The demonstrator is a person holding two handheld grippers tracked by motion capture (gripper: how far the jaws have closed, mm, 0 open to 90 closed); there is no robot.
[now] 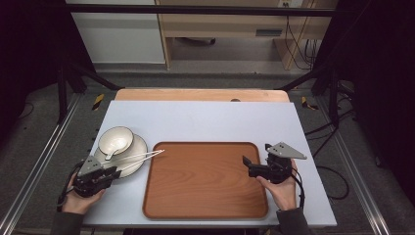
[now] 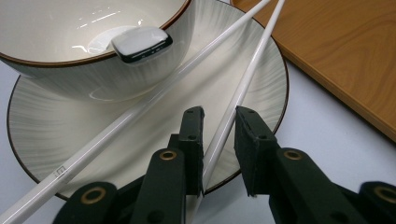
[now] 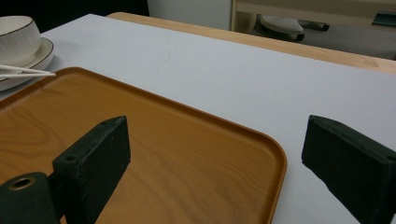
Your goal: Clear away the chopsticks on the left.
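A cream bowl [image 1: 116,138] with a white spoon [image 2: 142,43] in it stands on a cream plate [image 1: 138,148] at the table's left. Two white chopsticks [image 1: 142,157] lie across the plate, tips reaching the rim of a wooden tray [image 1: 205,181]. My left gripper [image 2: 219,114] sits low at the plate's near edge. Its jaws are narrowly open and straddle one chopstick [image 2: 243,88], with a gap on the right side. The other chopstick [image 2: 140,114] lies to the left of the jaws. My right gripper [image 3: 219,140] hovers wide open over the tray's right edge [image 3: 261,154], holding nothing.
A pale mat [image 1: 205,122] covers the table, with a strip of bare wood [image 1: 195,94] along the far edge. Black frame posts [image 1: 63,83] stand at both far corners. Cabinets and cables [image 1: 298,44] are on the floor beyond.
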